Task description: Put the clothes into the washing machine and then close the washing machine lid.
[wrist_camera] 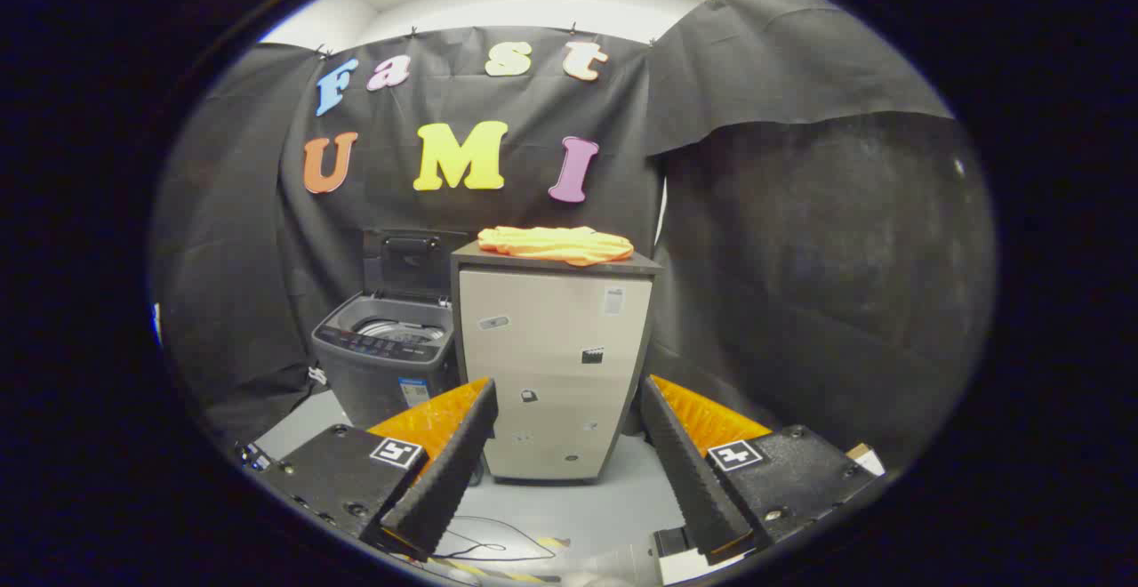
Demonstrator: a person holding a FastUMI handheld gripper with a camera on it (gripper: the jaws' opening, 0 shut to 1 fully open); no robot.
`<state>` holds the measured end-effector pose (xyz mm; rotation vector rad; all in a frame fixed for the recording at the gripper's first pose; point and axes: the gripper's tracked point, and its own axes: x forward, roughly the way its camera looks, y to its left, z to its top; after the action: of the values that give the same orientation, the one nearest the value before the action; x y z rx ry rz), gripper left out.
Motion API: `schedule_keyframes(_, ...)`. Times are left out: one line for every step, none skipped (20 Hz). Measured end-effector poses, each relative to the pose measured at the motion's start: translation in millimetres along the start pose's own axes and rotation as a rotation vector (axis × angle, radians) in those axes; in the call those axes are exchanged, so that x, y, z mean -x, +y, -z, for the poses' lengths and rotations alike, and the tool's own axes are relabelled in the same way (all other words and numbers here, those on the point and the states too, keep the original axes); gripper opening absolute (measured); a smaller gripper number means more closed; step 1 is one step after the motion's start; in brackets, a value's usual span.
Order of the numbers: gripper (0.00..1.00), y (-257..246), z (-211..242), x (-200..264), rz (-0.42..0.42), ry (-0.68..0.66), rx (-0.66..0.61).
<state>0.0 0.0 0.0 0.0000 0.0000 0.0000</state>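
Claw [569, 431] spread wide, gripping nothing. Well ahead and above the fingers, the clothes [556, 244] lie in a flat pile on the cabinet [556, 365]. They look soft, light and floppy, so pinch a thick fold mid-pile. Washer [384, 365] sits ahead-left beside it, lid [411, 264] up.
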Motion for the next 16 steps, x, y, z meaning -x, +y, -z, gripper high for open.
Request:
schedule_keyframes(1.0, 0, -2, 1, 0.003, -0.002, -0.004)
schedule_keyframes(1.0, -1, -2, 1, 0.005, -0.004, -0.008)
schedule_keyframes(1.0, 0, -3, 2, 0.005, -0.002, -0.007)
schedule_keyframes(1.0, 0, -2, 0, 0.009, 0.002, -0.003)
schedule_keyframes(1.0, -1, -2, -1, 0.011, 0.005, 0.003)
schedule_keyframes(1.0, 0, -4, 0, 0.014, -0.001, 0.004)
schedule_keyframes(1.0, -1, -8, 1, 0.019, -0.006, -0.001)
schedule_keyframes(1.0, -2, -9, 0, 0.019, -0.006, -0.009)
schedule_keyframes(1.0, -3, -10, 0, 0.023, -0.007, -0.016)
schedule_keyframes(1.0, -3, -12, 0, 0.025, -0.013, -0.02)
schedule_keyframes(1.0, -4, -13, 0, 0.029, -0.02, -0.023)
schedule_keyframes(1.0, -2, -14, 0, 0.027, -0.024, -0.024)
schedule_keyframes(1.0, -3, -13, 0, 0.028, -0.02, -0.019)
schedule_keyframes(1.0, -2, -12, -1, 0.026, -0.025, -0.016)
schedule_keyframes(1.0, -1, -13, -1, 0.027, -0.035, -0.014)
schedule_keyframes(1.0, -2, -13, -3, 0.027, -0.032, -0.01)
